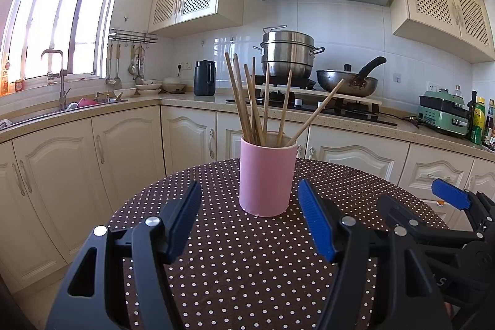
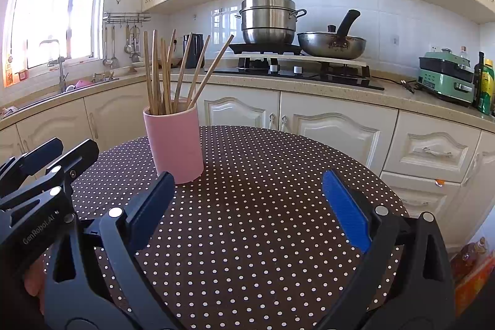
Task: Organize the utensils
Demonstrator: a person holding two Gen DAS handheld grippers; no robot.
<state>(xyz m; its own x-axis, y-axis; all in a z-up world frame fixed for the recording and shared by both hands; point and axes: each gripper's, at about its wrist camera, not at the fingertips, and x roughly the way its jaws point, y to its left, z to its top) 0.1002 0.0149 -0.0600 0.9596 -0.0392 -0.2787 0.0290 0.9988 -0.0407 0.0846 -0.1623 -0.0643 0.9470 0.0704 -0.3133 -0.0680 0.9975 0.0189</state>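
Note:
A pink cylindrical holder (image 1: 265, 177) stands upright on the round polka-dot table (image 1: 235, 268), with several wooden chopsticks (image 1: 256, 101) standing in it. My left gripper (image 1: 250, 218) is open and empty, its jaws just in front of the holder on either side. In the right wrist view the holder (image 2: 176, 144) with the chopsticks (image 2: 173, 73) stands at the left. My right gripper (image 2: 247, 206) is open and empty above the table (image 2: 263, 237), to the right of the holder. The right gripper also shows in the left wrist view (image 1: 448, 215), and the left gripper in the right wrist view (image 2: 49, 156).
Kitchen counters run behind the table, with a sink (image 1: 62, 107) at the left, a stove with a steel pot (image 1: 286, 51) and a wok (image 1: 346, 81), and a green appliance (image 1: 442, 113) and bottles at the right. Cream cabinets stand below.

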